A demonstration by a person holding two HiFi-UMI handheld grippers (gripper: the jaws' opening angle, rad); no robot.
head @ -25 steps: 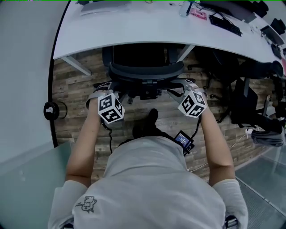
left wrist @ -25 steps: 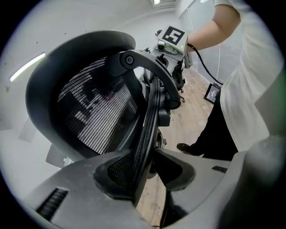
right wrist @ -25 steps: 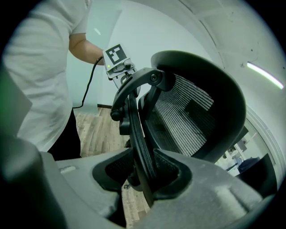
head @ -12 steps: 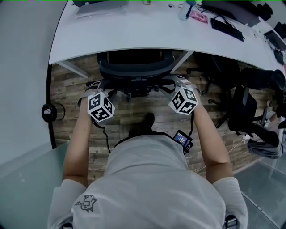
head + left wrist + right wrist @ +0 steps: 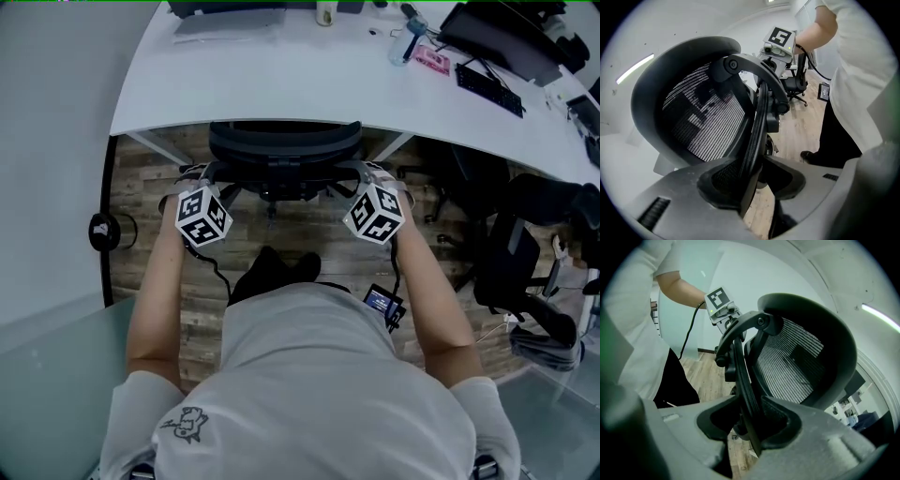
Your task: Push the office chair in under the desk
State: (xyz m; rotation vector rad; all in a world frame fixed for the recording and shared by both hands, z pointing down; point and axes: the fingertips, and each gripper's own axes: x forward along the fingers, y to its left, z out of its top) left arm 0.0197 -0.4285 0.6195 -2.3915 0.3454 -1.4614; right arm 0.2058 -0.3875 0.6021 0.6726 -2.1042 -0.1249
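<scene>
The black mesh office chair (image 5: pixel 281 145) stands with its seat under the white curved desk (image 5: pixel 281 84); only the backrest top shows at the desk's edge. My left gripper (image 5: pixel 200 175) holds the backrest's left rim and my right gripper (image 5: pixel 372 175) its right rim. In the left gripper view the rim (image 5: pixel 757 140) runs down between the jaws of the left gripper (image 5: pixel 754 180); those jaws are opening, though the pads still look pressed on the rim. In the right gripper view the right gripper (image 5: pixel 750 420) is shut on the rim (image 5: pixel 740 376).
Another dark chair (image 5: pixel 511 262) stands at the right under the desk. A keyboard (image 5: pixel 487 80), a bottle (image 5: pixel 405 42) and a pink item (image 5: pixel 431 59) lie on the desk. A white desk leg (image 5: pixel 155 145) and a round black object (image 5: pixel 101 230) are at the left.
The chair and both grippers have moved forward toward the desk. The seat has gone under the desktop, and the person has stepped closer behind it.
</scene>
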